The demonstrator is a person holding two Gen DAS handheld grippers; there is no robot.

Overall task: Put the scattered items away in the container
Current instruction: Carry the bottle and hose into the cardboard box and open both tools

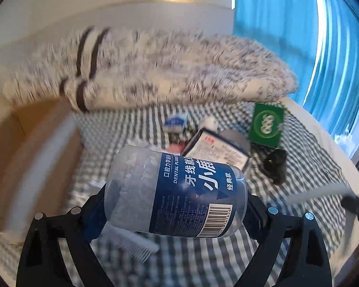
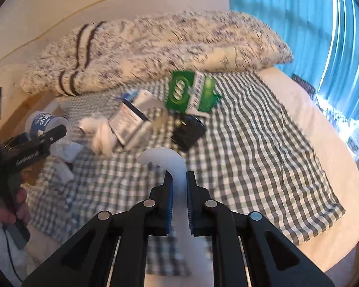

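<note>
Two grippers are loaded at once, each with one item lifted clear of the checked bed cover [image 2: 263, 129]. The left gripper [image 1: 177, 205] is pinching a clear dental floss jar [image 1: 177, 189] with a dark blue label; its fingers are pressed against the jar's two ends, so the jar is held lying across them, probably because its length fits the gap better than its round side would. The right gripper [image 2: 179, 198] has its fingers closed on the stem of a white plastic hook [image 2: 166, 160], with the curved end left projecting forward, where it stays in view and free of the pads.

A cardboard box [image 1: 36, 148], seemingly the container, is seen at the left edge of the left wrist view, beside the bed; the jar is held near it but not yet over its opening, so the drop appears to be the step in hand. Several items are left scattered on the bed below the folded speckled blanket [image 1: 155, 71]: a green carton [image 2: 191, 93], a black charger [image 2: 187, 129], a white-and-blue packet [image 2: 128, 122] and some white tissue [image 2: 103, 134]. Blur makes the smaller pieces hard to name. The task is judged well short of done.
</note>
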